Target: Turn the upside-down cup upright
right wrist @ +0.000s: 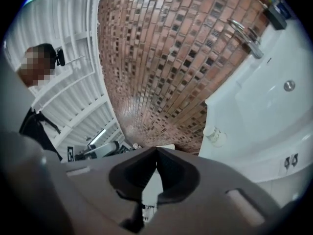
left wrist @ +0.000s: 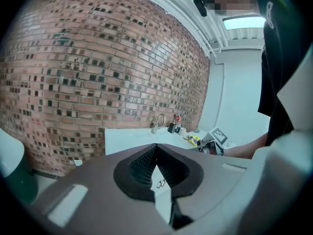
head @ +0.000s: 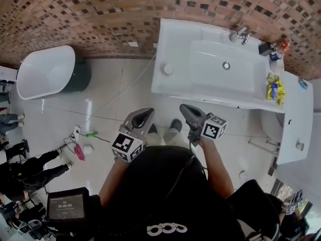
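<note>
Over the floor [head: 113,102] before the white counter [head: 175,39], the left tongs [head: 148,111] and right tongs [head: 183,107] are each pressed together on nothing, and the cup [head: 168,69] sits on the counter beside the sink [head: 215,82].

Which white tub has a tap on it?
The sink, on the right: a silver tap stands at its back rim. The bathtub, on the left, shows none.

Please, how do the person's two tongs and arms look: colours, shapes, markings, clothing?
The left tongs and the right tongs both have grey, wedge-shaped plastic shells, with black ribbed pads inside. Each carries a white cube printed with black square markers. The person wears a black short-sleeved top.
</note>
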Motion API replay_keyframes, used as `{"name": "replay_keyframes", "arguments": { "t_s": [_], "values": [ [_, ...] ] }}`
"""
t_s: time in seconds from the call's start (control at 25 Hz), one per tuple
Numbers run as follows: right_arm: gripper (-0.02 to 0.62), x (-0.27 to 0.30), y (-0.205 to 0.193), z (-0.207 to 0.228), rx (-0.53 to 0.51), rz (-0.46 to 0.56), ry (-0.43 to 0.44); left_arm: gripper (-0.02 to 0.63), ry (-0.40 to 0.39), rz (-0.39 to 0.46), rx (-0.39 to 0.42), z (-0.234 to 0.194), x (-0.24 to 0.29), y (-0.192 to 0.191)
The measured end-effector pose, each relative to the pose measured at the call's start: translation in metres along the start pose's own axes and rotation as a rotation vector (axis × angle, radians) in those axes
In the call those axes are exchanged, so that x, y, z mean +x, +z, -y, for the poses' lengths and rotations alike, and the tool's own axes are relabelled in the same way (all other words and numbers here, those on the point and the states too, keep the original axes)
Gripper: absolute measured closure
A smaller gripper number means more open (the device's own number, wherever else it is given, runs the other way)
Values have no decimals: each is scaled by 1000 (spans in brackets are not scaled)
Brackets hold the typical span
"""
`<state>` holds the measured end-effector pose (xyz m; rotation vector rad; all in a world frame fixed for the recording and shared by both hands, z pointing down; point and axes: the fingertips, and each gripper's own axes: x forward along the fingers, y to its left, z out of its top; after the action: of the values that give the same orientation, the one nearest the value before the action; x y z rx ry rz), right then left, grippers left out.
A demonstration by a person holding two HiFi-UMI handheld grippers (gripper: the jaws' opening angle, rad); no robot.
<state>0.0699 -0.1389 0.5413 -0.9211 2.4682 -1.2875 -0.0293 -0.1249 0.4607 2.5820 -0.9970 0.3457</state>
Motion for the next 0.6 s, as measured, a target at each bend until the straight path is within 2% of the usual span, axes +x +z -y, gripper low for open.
{"name": "replay_keyframes", "arguments": {
  "t_s": [0.16,0.24,0.36,0.6],
  "values": [
    [603,-7,-19,-16,-178,-79,-19,589,-40,-16,26,13,-8,-6],
    [603,-7,-20,-26,-245,-79,-24,590,-53,-10,35,15,-15,-7],
    [603,-6,-27,-42,-289,-60,-38,589,-73,3,39,17,-32,-13],
    [603,6,-67,-93,-386,-94,-69,589,-144,27,32,28,-79,-38]
  ]
}}
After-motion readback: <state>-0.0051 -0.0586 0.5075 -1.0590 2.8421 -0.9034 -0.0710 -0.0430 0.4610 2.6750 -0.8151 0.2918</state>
